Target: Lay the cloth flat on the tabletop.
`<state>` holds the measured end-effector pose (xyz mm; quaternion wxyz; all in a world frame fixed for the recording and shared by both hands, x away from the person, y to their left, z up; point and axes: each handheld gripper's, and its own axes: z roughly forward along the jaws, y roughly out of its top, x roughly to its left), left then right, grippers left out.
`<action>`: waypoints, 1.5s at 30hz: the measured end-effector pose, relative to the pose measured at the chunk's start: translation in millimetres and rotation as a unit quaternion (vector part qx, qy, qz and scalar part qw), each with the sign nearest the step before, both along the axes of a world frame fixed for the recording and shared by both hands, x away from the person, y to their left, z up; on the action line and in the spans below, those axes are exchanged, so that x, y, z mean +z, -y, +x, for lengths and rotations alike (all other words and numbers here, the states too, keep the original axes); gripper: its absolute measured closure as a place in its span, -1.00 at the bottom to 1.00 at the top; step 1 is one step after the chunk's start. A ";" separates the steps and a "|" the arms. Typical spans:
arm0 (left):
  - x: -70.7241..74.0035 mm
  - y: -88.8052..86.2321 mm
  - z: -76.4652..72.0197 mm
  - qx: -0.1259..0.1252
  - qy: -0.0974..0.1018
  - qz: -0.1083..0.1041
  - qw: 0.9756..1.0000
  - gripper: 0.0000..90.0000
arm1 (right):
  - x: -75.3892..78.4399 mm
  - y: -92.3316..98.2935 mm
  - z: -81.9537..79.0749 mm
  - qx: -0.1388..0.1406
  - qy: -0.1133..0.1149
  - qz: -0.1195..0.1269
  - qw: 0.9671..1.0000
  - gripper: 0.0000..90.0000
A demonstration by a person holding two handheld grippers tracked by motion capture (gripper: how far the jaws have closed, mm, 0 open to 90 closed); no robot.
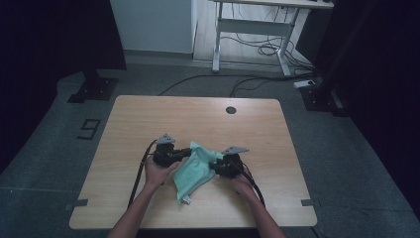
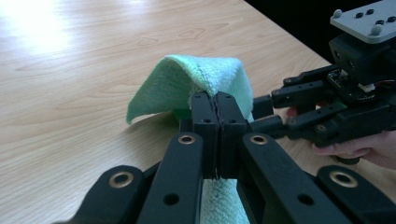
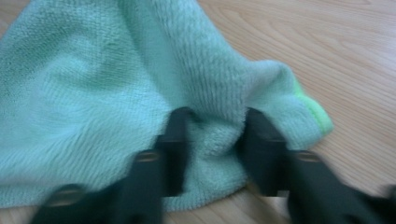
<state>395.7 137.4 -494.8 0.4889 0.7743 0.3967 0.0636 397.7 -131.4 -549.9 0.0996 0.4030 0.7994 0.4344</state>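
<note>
A mint-green terry cloth (image 1: 194, 171) lies bunched on the wooden table (image 1: 143, 119), near its front middle. My left gripper (image 1: 188, 153) comes at the cloth from the left. In the left gripper view its jaws (image 2: 217, 100) are pressed together on a raised fold of the cloth (image 2: 187, 77). My right gripper (image 1: 216, 166) meets the cloth from the right. In the right gripper view its jaws (image 3: 212, 123) stand a little apart, with a thick bunch of the cloth (image 3: 93, 93) pinched between them. That gripper's body (image 2: 345, 107) also appears at the right of the left gripper view.
A round cable hole (image 1: 231, 110) sits near the table's far edge. Bare wood surrounds the cloth on all sides. Beyond the table stand a white desk frame (image 1: 252, 27) and loose floor cables (image 1: 257, 49). Dark stands flank both sides.
</note>
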 end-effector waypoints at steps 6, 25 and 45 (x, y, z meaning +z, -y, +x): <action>4.3 -10.7 -3.7 -0.001 0.004 -0.012 1.000 0.97 | 19.0 19.3 -11.0 0.003 0.015 0.003 1.000 0.83; 13.9 -24.2 0.1 0.004 -0.006 0.000 1.000 0.97 | 69.4 37.9 -7.5 -0.019 0.068 0.043 0.997 -0.03; -10.0 -35.1 4.9 0.028 -0.024 0.012 0.999 0.97 | 3.5 51.3 10.9 -0.036 -0.021 -0.032 0.999 0.17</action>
